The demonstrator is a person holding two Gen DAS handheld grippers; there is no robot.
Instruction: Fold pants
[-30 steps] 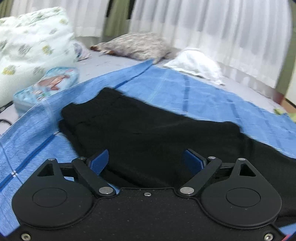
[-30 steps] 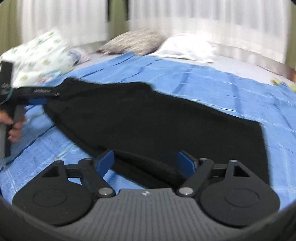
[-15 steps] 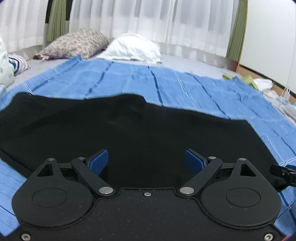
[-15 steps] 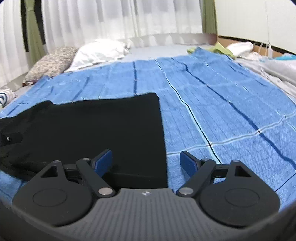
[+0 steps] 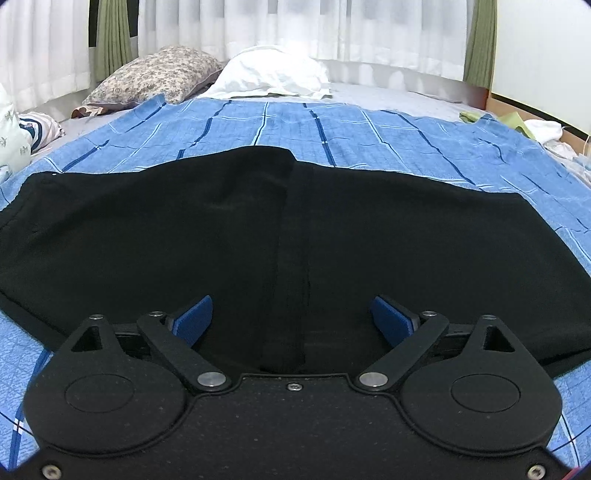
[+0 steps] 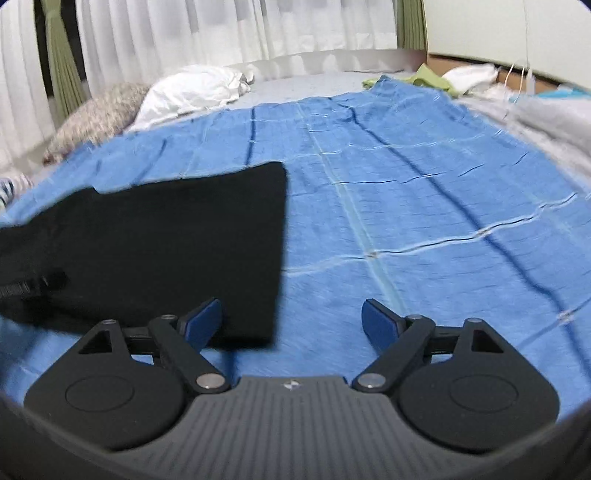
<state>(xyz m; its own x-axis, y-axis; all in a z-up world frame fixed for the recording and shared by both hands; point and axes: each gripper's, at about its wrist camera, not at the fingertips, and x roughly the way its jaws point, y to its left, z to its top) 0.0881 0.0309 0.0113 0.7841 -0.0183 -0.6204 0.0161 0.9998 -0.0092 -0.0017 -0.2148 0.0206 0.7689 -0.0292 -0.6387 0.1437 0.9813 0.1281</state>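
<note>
Black pants lie spread flat on a blue checked blanket, a lengthwise fold edge running down their middle in the left wrist view. In the right wrist view the pants end in a straight edge, with bare blanket to the right of it. The left gripper hangs over the middle of the pants, its jaws opening and wide apart, gripping nothing. The right gripper hangs over the pants' near right corner, jaws wide and empty; whether its left pad touches the cloth cannot be told. Beyond the blanket lie a patterned pillow and a white pillow, before white curtains.
</note>
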